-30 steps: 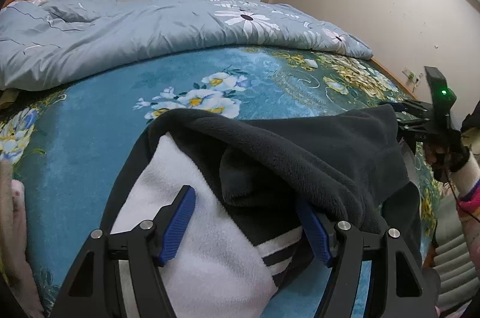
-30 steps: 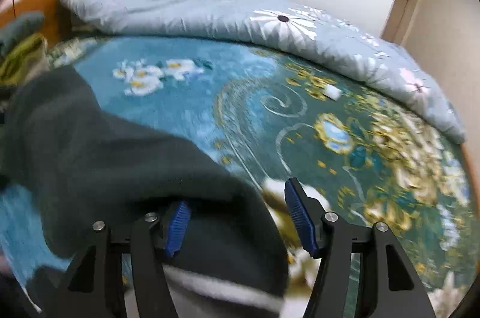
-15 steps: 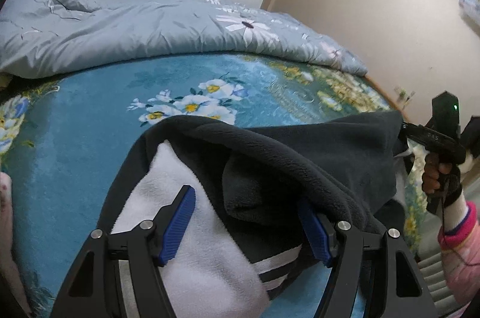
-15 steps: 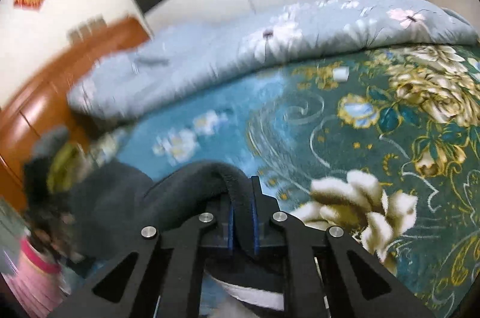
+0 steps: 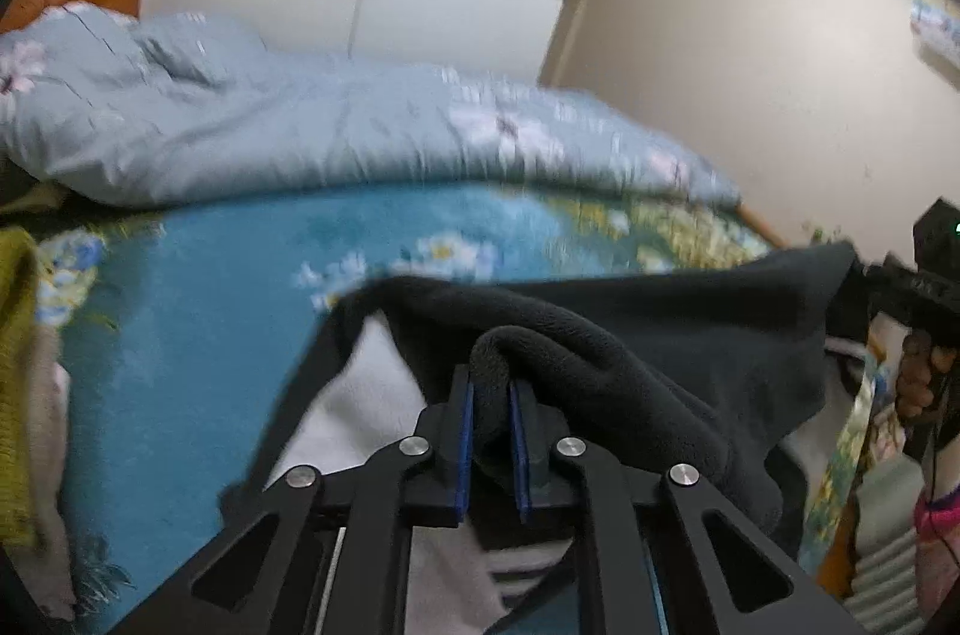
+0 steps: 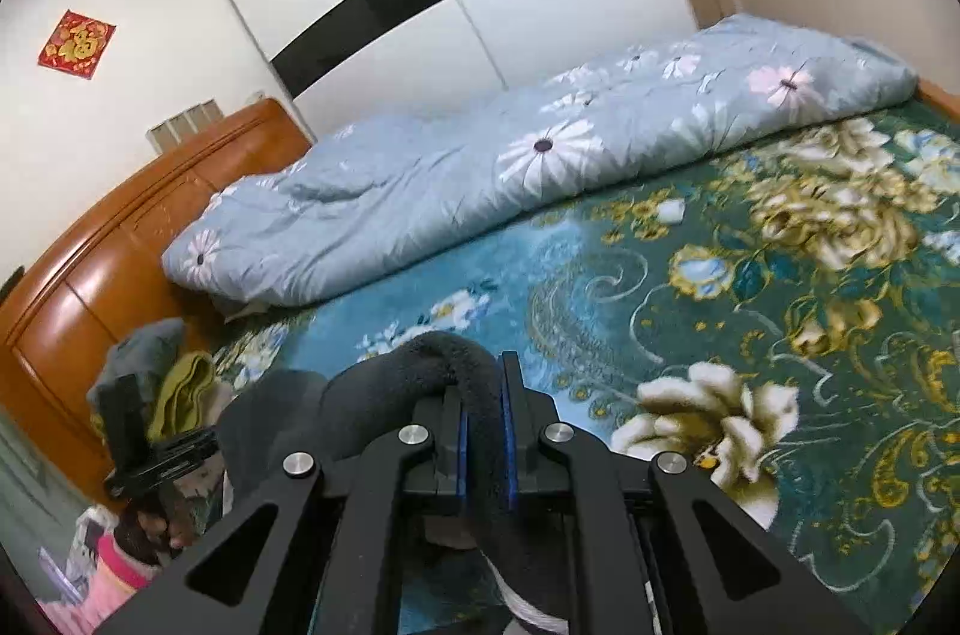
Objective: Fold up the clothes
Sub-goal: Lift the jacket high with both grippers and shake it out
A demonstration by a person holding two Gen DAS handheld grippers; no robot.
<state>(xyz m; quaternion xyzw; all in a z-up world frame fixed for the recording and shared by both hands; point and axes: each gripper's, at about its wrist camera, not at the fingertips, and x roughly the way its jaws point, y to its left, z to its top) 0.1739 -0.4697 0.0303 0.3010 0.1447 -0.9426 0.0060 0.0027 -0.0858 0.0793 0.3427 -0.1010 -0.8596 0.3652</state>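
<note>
- We see the left gripper (image 5: 489, 449) pinched on a fold of the dark fleece garment (image 5: 660, 335); a second ago its blue pads stood wide apart with the fabric loose between them.
- Right gripper (image 6: 483, 449) is also clamped on a roll of the same garment (image 6: 432, 353); it closed earlier than the left one, already pinching half a second ago.
- Garment hangs stretched between both grippers over the near edge of the bed; its white panel (image 5: 360, 395) with dark stripes shows under the left gripper. It was lying slack on the blanket before and is now lifted.
- In the left view we spot the right gripper (image 5: 864, 275) holding the far corner of the fleece, with the person's hand (image 5: 918, 377) on the grip; the pink sleeve is cut off at the frame edge.
- In the right view the left gripper's body (image 6: 156, 455) and hand (image 6: 156, 521) sit at lower left, partly hidden by fleece.
- Teal floral blanket (image 6: 720, 305) covers the bed; a pale blue quilt (image 6: 540, 173) with daisies is bunched along the far side.
- A pile of other clothes (image 6: 174, 377) sits by the wooden headboard (image 6: 120, 263); items hard to tell apart.
- Red square wall decoration (image 6: 76, 44) carries a gold character, too small for us to read.
- Left view is motion-blurred; far detail is soft.
</note>
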